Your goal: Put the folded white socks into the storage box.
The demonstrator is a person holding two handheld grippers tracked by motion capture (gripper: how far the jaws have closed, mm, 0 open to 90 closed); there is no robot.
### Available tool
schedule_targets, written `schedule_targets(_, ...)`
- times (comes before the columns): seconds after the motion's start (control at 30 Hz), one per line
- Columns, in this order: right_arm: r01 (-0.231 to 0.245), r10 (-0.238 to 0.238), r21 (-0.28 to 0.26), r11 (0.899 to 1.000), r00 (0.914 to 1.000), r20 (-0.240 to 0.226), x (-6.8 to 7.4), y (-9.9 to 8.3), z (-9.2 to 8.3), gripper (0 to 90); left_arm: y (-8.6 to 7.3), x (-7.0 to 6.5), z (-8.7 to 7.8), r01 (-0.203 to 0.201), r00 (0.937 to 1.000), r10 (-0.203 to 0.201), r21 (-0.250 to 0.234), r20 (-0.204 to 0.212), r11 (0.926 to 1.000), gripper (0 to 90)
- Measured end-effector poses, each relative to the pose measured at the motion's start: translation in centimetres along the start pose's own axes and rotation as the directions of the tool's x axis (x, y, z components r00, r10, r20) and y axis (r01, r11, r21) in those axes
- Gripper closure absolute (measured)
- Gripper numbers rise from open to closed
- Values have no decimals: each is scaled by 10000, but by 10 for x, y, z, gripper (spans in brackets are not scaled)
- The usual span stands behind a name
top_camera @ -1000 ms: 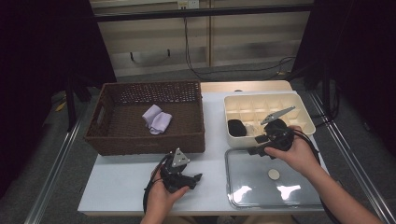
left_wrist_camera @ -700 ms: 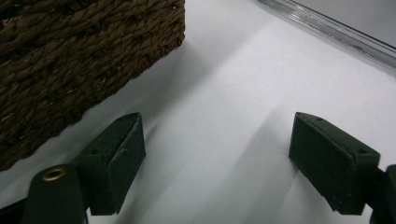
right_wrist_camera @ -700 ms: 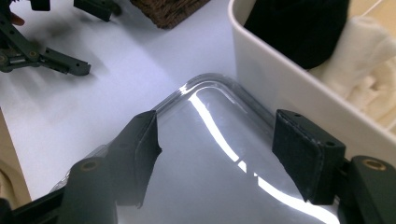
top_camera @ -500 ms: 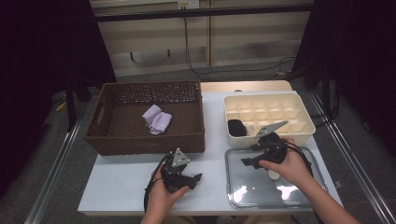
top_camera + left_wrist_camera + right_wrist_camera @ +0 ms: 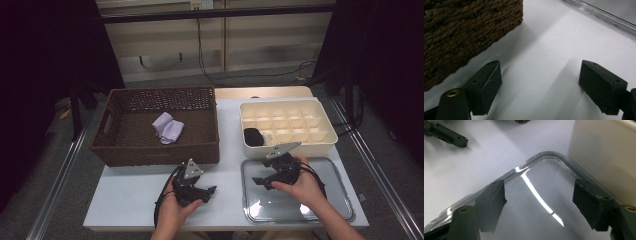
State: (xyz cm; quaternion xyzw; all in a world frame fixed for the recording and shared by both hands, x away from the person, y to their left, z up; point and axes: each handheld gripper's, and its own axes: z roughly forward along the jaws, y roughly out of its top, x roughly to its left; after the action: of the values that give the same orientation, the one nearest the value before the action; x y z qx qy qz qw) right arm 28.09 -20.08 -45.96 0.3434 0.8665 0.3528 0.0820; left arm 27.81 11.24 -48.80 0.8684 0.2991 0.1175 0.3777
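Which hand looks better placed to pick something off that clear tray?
Probably the right. The right gripper hovers over the tray, jaws open, having just widened with nothing between them. The left gripper sits on the table beside the basket.

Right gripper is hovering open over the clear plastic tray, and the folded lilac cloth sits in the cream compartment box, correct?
Not quite: the folded lilac cloth lies in the brown woven basket, as the high view shows. The right gripper, open, is over the clear plastic tray.
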Motion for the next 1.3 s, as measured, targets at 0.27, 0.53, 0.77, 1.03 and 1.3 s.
schedule_targets(0.27, 214, -216, -247, 9995, 9998, -58, 8, -7, 11, 248, 0, 0, 0, 3, 10000, -3, 16, 0, 10000, 182)
schedule_targets(0.53, 814, -796, -529, 9953, 9962, 357, 16, -12, 18, 199, 0, 0, -1, -33, 10000, 34, 55, -22, 10000, 181)
schedule_targets(0.77, 800, -769, -748, 9940, 9961, 438, 17, -15, 20, 189, 0, 0, -1, -36, 10000, 36, 29, -13, 10000, 182)
schedule_targets(1.03, 787, -755, -808, 9936, 9963, 419, 17, -16, 20, 189, 0, 1, -1, -24, 10000, 24, -20, 1, 10000, 183)
schedule_targets(1.3, 783, -752, -824, 9935, 9963, 411, 17, -16, 20, 189, 0, 4, -3, 275, 9996, -275, -22, 98, 9996, 198)
